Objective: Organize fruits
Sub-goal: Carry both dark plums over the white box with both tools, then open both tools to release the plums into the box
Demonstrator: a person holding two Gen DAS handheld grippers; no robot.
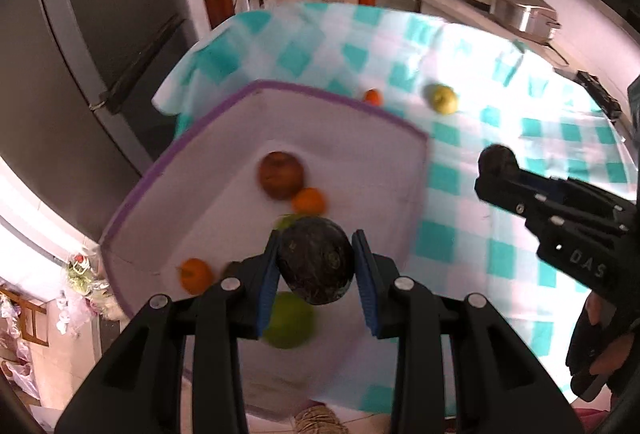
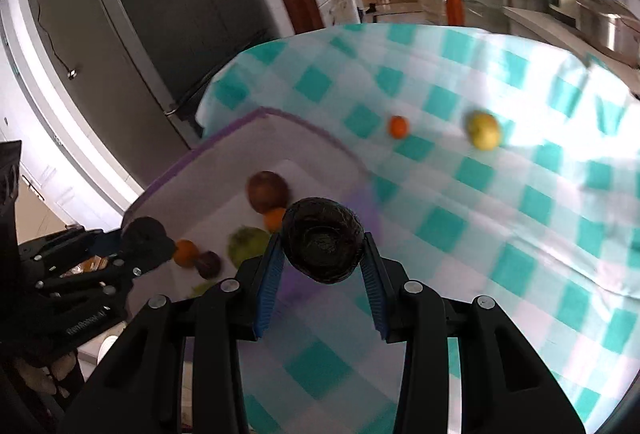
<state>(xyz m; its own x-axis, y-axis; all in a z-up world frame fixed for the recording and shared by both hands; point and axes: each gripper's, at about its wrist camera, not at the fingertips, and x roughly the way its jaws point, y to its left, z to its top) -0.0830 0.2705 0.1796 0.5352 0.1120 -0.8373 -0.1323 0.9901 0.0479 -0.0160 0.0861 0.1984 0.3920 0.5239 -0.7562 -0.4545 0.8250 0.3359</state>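
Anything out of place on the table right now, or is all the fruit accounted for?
Two fruits sit outside the purple-rimmed white bin: a small orange tangerine and a yellow-green apple, loose on the teal checked tablecloth. Each gripper holds a dark round fruit; nothing looks spilled.

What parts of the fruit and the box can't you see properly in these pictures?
- Left wrist view: the green fruit is partly covered by the left gripper and its dark round fruit.
- Left wrist view: the box near wall is hidden behind the gripper body.
- Right wrist view: the right gripper and its dark fruit cover part of the box rim.
- Both views: the small orange and yellow fruit are blurred, so their kind is unclear.
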